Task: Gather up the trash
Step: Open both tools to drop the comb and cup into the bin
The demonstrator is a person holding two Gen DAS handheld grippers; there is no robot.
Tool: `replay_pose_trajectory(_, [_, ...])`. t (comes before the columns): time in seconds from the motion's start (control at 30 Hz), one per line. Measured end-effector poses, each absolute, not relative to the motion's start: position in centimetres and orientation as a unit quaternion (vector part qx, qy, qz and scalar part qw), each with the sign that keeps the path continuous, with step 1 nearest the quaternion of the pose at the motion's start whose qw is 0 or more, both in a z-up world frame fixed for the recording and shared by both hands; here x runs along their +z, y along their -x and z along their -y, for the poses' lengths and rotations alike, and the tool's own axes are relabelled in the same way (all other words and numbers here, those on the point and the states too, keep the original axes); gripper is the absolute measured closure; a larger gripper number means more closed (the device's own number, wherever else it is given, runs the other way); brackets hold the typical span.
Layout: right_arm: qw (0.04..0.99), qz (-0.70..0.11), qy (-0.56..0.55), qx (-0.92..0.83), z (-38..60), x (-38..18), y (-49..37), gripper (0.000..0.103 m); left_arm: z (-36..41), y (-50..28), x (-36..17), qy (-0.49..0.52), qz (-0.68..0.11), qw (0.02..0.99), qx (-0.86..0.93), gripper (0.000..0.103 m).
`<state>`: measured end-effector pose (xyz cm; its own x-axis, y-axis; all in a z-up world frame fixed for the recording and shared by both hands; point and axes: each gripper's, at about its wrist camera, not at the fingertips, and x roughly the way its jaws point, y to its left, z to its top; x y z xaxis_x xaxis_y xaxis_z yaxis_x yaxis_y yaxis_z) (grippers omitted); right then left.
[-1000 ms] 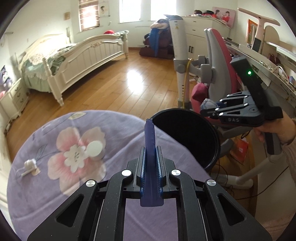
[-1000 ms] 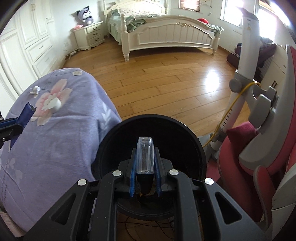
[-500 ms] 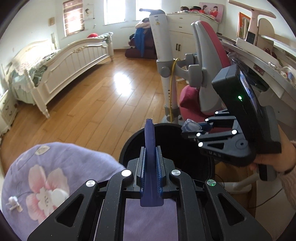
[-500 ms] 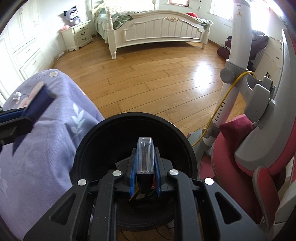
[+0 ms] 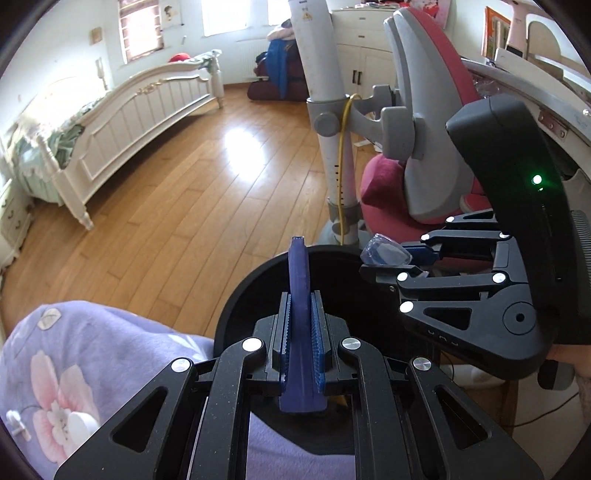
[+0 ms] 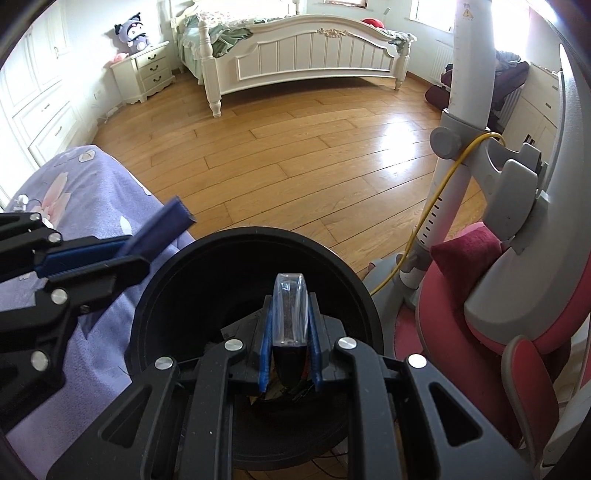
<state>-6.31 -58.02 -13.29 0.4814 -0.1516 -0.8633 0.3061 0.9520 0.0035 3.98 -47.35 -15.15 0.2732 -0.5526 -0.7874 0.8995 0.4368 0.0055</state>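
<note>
Left wrist view now shows much more of the black trash bin [image 5: 236,314] than one second ago, and less of the purple flowered blanket [image 5: 110,343]; the left gripper [image 5: 301,321] has come from above the blanket to the bin's edge. It pinches a flat dark blue strip [image 5: 300,280], which stands up between the blue pads. The right gripper [image 5: 397,258] appears much nearer and larger than before, just above the far rim of the bin. It is clamped on a small clear plastic piece [image 5: 384,254]. In the right wrist view this clear piece [image 6: 290,306] hangs over the bin's opening [image 6: 207,266], as it did earlier, and some trash lies at the bottom.

The bin stands on a wooden plank floor [image 5: 184,192], touching the blanket. Around are a white bed [image 6: 314,62], a white nightstand [image 6: 147,74] with a plush toy [image 6: 133,35], and a pink and grey chair [image 5: 424,129]. No writing can be read.
</note>
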Motion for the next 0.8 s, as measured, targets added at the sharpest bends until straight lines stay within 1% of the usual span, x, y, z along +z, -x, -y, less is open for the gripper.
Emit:
replay_pose_trajectory(0.17, [0.856, -0.494, -0.085, -0.13, 57.9, -13.5, 6.1, 0.085, 47.2, -4.2, -15.7, -0.235, -0.378, 0.761, -0.471, 0.092])
replay_pose_trajectory(0.2, [0.855, -0.494, -0.089, -0.129, 58.1, -13.6, 6.1, 0.083, 47.3, -4.4, -15.8, -0.234, -0.38, 0.761, -0.47, 0.087])
replay_pose_trajectory(0.23, [0.854, -0.495, -0.094, -0.128, 58.1, -13.6, 6.0, 0.072, 47.4, -4.4, -15.8, -0.234, -0.382, 0.762, -0.468, 0.075])
replay_pose_trajectory(0.27, [0.853, -0.496, -0.098, -0.131, 58.2, -13.6, 6.0, 0.06, 47.5, -4.4, -15.8, -0.236, -0.381, 0.765, -0.463, 0.067])
replay_pose_trajectory(0.3, [0.851, -0.496, -0.097, -0.142, 58.3, -13.6, 6.0, 0.045, 47.4, -4.4, -15.7, -0.236, -0.377, 0.772, -0.455, 0.06])
replay_pose_trajectory(0.33, [0.85, -0.495, -0.094, -0.152, 58.4, -13.6, 6.1, 0.039, 47.1, -4.6, -15.5, -0.231, -0.374, 0.777, -0.451, 0.052])
replay_pose_trajectory(0.4, [0.852, -0.491, -0.101, -0.151, 58.6, -13.4, 6.4, 0.036, 46.6, -5.1, -15.3, -0.219, -0.378, 0.779, -0.449, 0.047])
replay_pose_trajectory(0.53, [0.853, -0.491, -0.098, -0.149, 58.1, -13.0, 6.3, 0.033, 45.6, -5.6, -14.7, -0.204, -0.384, 0.782, -0.448, 0.047])
replay_pose_trajectory(0.67, [0.858, -0.487, -0.091, -0.138, 57.0, -12.3, 6.0, 0.032, 44.0, -5.3, -13.7, -0.201, -0.374, 0.788, -0.446, 0.047])
replay_pose_trajectory(0.73, [0.862, -0.482, -0.088, -0.133, 56.5, -11.8, 5.9, 0.029, 42.1, -5.2, -13.0, -0.202, -0.362, 0.797, -0.439, 0.047])
replay_pose_trajectory(0.8, [0.865, -0.478, -0.084, -0.129, 55.9, -11.3, 5.7, 0.029, 39.9, -5.5, -12.5, -0.199, -0.355, 0.808, -0.427, 0.047])
